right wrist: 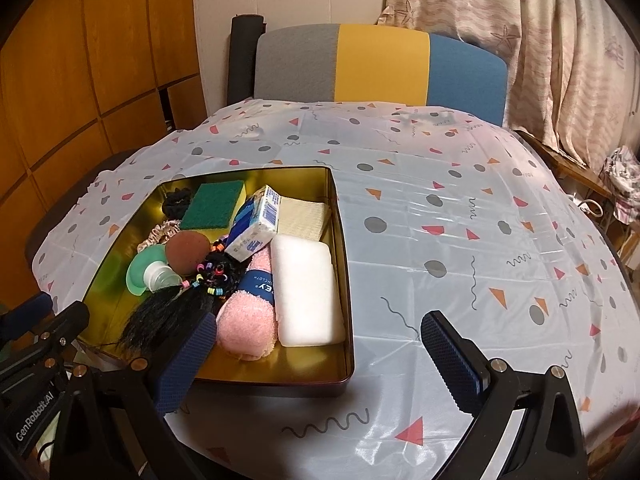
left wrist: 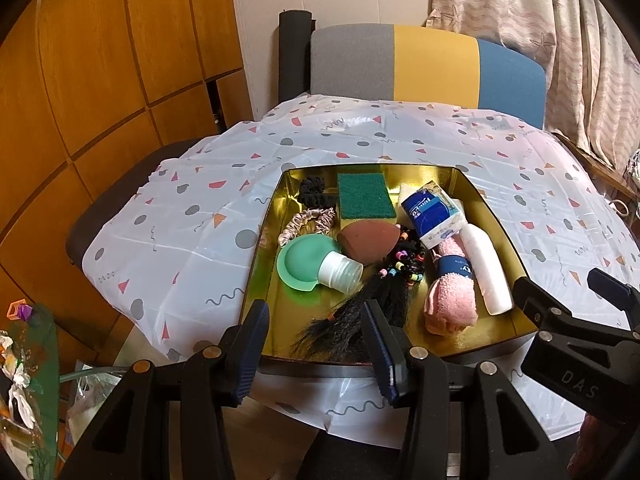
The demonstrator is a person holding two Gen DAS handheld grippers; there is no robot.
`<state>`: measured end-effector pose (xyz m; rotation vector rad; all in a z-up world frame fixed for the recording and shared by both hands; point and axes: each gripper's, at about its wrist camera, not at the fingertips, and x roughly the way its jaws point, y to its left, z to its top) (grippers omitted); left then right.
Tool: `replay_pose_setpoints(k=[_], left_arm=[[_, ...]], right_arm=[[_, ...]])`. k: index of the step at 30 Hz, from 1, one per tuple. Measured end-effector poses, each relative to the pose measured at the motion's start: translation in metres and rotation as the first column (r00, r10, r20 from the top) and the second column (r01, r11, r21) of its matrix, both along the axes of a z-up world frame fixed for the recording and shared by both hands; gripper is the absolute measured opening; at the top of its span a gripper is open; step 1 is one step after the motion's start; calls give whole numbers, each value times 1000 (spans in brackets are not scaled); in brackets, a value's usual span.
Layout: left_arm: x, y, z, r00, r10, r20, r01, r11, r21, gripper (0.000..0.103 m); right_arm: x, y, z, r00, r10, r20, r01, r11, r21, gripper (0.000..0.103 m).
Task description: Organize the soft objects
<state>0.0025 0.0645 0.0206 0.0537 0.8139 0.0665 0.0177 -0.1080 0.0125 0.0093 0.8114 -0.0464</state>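
Tongs: your left tongs and right tongs stand apart, empty.
Rolled pink terry towel: light, squashy; you should pinch its banded middle.

A grey-yellow-blue chair back stands between wooden panelling and pale patterned curtains.

The black hairpiece has its tip hidden behind the left gripper, which stands before the near edge of the gold tray. The cream cloth in the tray's far right corner lies half under the tissue pack. The pink towel's label is cut short by the white sponge. Clutter at the left picture edge is too blurred to name.
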Motion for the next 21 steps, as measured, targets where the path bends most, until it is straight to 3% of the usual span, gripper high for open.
replay_pose_setpoints(k=[21], left_arm=[[0, -3, -1, 1000, -9, 5, 9, 1000, 12, 48]], right_arm=[[1, 0, -3, 1000, 2, -9, -2, 1000, 4, 103]])
